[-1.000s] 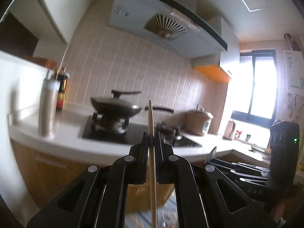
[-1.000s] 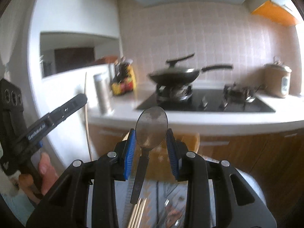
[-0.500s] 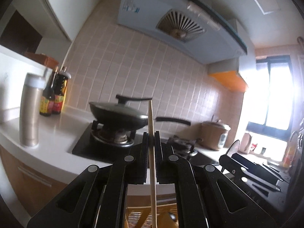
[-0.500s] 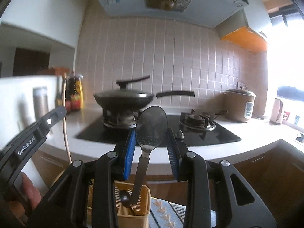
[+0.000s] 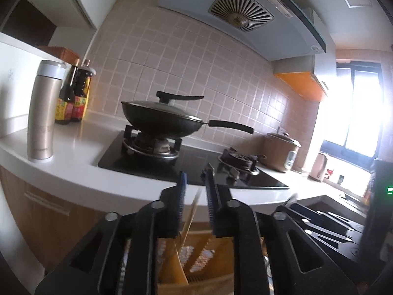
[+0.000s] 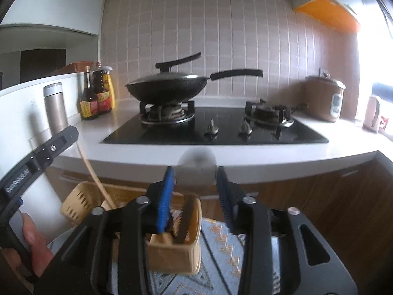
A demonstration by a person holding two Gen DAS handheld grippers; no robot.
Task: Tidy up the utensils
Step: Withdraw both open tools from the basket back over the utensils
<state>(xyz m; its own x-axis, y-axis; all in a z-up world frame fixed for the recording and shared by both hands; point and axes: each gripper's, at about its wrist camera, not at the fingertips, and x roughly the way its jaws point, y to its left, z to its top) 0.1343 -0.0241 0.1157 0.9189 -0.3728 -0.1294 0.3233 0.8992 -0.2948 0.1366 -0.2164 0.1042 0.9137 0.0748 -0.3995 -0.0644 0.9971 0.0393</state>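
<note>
A tan slotted utensil basket (image 6: 172, 248) stands on a patterned mat below both grippers; it also shows in the left wrist view (image 5: 196, 260). My left gripper (image 5: 195, 184) is open; a wooden chopstick (image 5: 191, 216) leans free between its jaws, its lower end in the basket. The chopstick shows in the right wrist view (image 6: 93, 172) too. My right gripper (image 6: 195, 179) is open; a metal spoon (image 6: 196, 169), blurred, drops between its jaws with its handle in the basket.
A white counter (image 6: 245, 152) with a black gas hob (image 6: 216, 127) and a lidded wok (image 6: 169, 86) lies ahead. A steel flask (image 5: 44, 113), sauce bottles (image 5: 73, 98) and a rice cooker (image 6: 324, 100) stand on it. Wooden cabinet fronts (image 6: 331, 196) are below.
Both grippers opened. The chopstick slipped down from the left jaws into the basket; the spoon came loose from the right jaws and is falling. Both grippers lowered over the basket.
</note>
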